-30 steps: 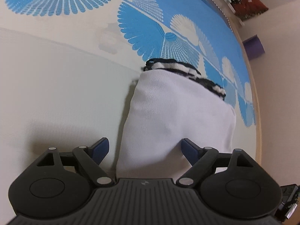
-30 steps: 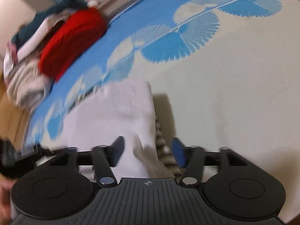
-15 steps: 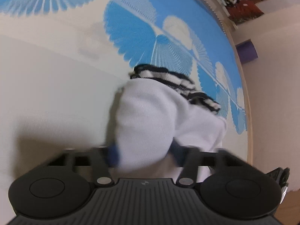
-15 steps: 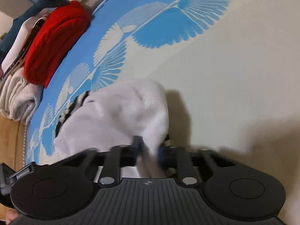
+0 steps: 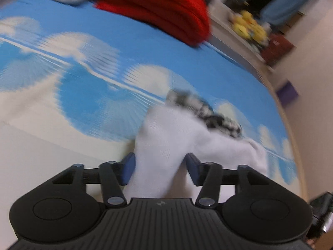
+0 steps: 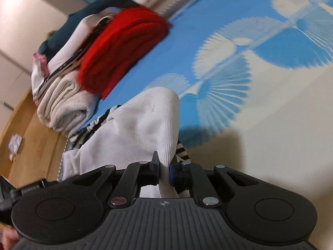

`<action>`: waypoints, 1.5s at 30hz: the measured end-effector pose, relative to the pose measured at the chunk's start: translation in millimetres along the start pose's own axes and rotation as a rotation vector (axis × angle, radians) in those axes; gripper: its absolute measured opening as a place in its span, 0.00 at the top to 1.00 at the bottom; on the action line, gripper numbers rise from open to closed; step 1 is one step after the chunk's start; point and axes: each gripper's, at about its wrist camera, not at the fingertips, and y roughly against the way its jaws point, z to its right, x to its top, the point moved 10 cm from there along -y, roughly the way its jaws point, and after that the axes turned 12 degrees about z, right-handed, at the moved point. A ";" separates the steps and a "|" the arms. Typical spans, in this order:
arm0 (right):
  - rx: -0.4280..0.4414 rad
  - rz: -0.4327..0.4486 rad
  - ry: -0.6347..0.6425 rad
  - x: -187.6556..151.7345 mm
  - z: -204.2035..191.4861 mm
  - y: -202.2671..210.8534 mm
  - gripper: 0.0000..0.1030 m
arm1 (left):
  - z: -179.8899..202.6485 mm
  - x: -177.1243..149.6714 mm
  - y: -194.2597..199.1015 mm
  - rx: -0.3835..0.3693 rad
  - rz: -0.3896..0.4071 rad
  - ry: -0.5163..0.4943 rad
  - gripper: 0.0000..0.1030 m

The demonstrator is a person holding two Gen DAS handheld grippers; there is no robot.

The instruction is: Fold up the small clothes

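Observation:
A small white garment (image 5: 166, 137) with a black-and-white striped part (image 5: 210, 112) is lifted off the blue-and-cream patterned mat (image 5: 83, 95). My left gripper (image 5: 159, 167) has its blue pads pressed against a bunched fold of the white cloth. My right gripper (image 6: 164, 166) is shut tight on another edge of the same garment (image 6: 141, 129), with striped fabric (image 6: 97, 125) hanging beside it. The garment sags between both grippers. The left wrist view is blurred by motion.
A stack of folded clothes lies at the mat's far edge: a red knit (image 6: 122, 48), cream towels (image 6: 64, 108) and dark teal cloth (image 6: 83, 20). The red knit also shows in the left wrist view (image 5: 158, 10). Wooden floor (image 6: 27, 112) borders the mat.
Both grippers closed on the white garment and lifted it off the mat. They carried it toward the stack of folded clothes, which now fills more of both views.

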 end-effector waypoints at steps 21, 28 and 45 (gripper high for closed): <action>-0.079 -0.116 0.087 -20.2 17.8 -9.7 0.67 | 5.2 -110.2 5.2 -0.030 -0.395 -0.448 0.36; -0.066 -0.274 0.246 -66.0 22.9 4.6 0.90 | 9.9 -107.2 13.0 -0.052 -0.359 -0.404 0.36; -0.197 -0.269 0.317 -63.4 45.8 14.4 0.94 | -13.5 -116.0 16.1 0.044 -0.375 -0.519 0.31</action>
